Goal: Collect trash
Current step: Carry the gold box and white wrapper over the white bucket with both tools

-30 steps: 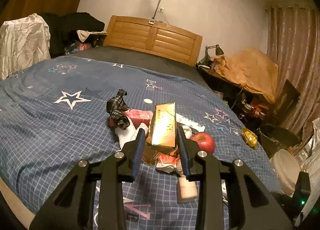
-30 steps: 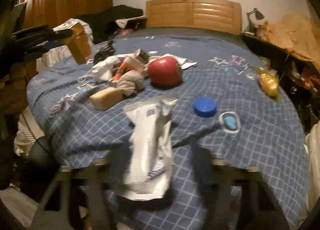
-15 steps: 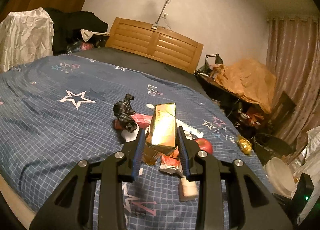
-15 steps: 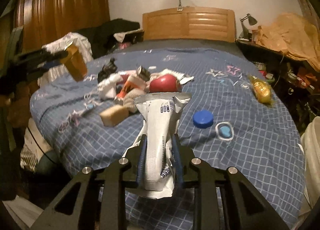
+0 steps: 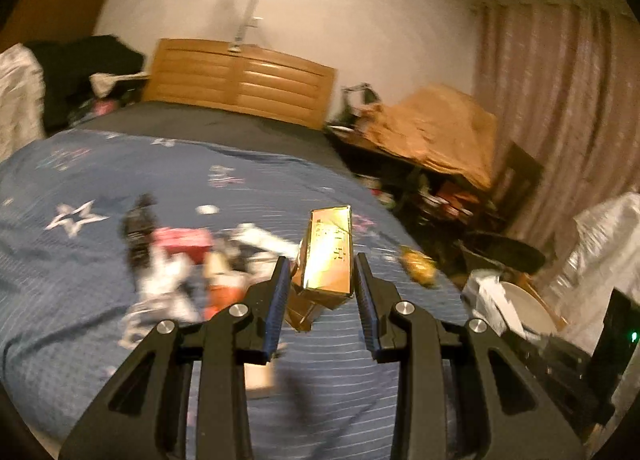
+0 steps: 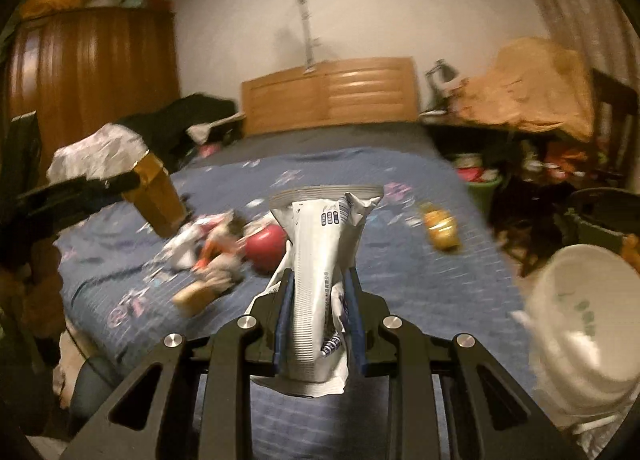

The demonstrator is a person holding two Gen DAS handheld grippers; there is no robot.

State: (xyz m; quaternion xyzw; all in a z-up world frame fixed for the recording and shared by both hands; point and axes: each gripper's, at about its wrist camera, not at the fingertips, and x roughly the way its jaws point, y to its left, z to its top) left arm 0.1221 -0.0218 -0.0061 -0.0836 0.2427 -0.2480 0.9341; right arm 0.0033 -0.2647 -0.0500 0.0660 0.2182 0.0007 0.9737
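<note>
Trash in hand: gold foil carton (image 5: 328, 256), pinched in my left gripper (image 5: 320, 280) jaws; crumpled white plastic wrapper (image 6: 320, 280), pinched in my right gripper (image 6: 318, 300), both above the blue star-print bed (image 6: 400, 280). I'd hold firm and carry level. Both sit higher than a second ago; wrapper now clamped.
</note>
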